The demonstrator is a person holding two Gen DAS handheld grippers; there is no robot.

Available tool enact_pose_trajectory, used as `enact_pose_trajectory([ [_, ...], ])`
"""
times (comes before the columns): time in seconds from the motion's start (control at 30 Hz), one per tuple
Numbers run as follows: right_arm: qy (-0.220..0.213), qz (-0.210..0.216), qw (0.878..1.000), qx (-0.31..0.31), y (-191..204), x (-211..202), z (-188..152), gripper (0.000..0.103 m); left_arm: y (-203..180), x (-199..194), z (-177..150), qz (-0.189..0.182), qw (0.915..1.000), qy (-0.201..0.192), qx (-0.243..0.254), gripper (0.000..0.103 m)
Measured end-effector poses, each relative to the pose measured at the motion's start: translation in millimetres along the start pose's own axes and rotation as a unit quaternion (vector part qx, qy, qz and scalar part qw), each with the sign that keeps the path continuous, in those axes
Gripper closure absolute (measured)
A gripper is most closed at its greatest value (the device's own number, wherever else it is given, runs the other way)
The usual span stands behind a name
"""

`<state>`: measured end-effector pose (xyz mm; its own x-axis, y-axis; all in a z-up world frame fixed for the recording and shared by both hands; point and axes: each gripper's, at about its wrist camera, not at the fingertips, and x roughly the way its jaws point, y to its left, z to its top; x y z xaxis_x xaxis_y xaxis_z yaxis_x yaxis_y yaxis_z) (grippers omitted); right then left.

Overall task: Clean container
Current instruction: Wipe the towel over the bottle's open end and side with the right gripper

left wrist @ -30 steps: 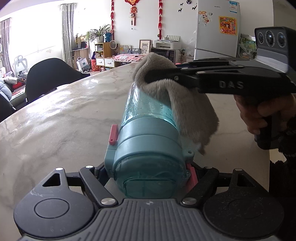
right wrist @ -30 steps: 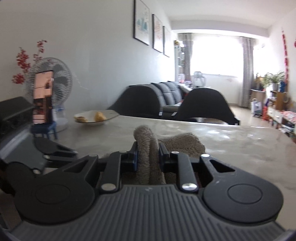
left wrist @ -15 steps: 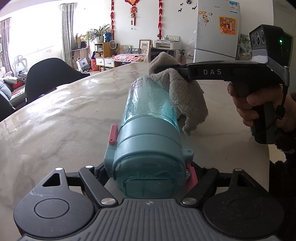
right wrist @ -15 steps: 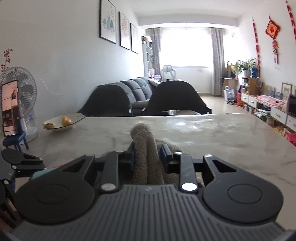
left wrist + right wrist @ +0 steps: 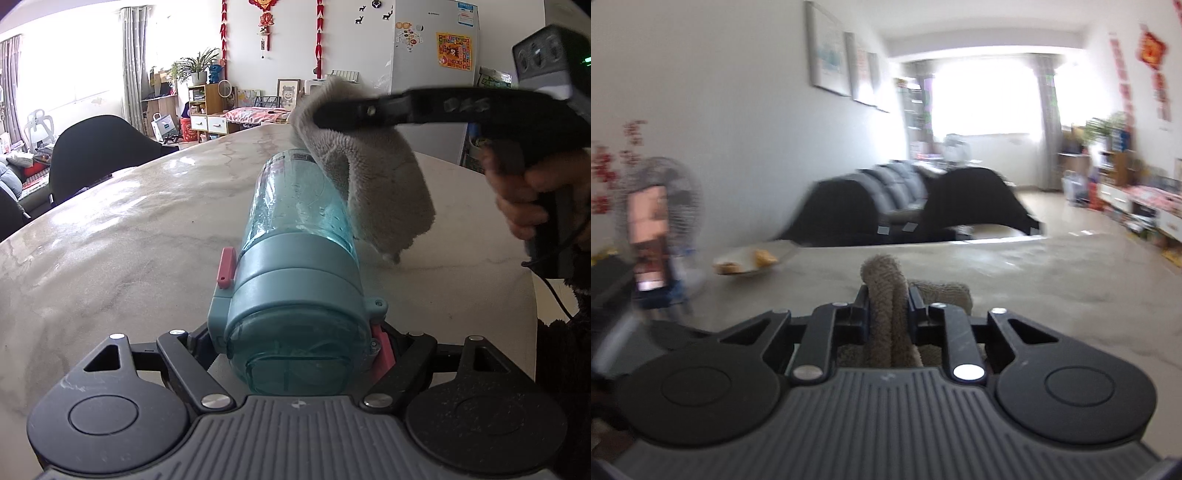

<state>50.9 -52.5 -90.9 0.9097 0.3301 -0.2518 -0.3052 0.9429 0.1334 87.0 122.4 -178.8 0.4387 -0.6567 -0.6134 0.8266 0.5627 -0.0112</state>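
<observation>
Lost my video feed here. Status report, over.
Left gripper clamped on teal bottle, lid end. Right gripper closing tighter on grey cloth, draped over bottle's clear side. Nothing blocking.

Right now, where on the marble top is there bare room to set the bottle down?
Widest bare patch: table left of the bottle, toward the black chair. A smaller strip lies right of the bottle, under the hanging cloth and the right tool. In the right wrist view, the dish and fan crowd one end.
</observation>
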Motion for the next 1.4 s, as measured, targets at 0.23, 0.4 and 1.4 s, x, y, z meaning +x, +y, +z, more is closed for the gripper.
enact_pose_trajectory([
  [0.23,0.033,0.053,0.995,-0.073,33,20,-15,0.078,-1,-1,-1,-0.001,1.0,0.0,-0.001,0.021],
  [0.4,0.044,0.054,0.989,-0.128,42,20,-14,0.07,-1,-1,-1,-0.004,1.0,0.0,-0.003,0.02],
  [1.4,0.027,-0.071,0.997,-0.02,-10,6,-17,0.066,-2,3,-1,-0.011,0.9999,0.001,0.009,0.019],
])
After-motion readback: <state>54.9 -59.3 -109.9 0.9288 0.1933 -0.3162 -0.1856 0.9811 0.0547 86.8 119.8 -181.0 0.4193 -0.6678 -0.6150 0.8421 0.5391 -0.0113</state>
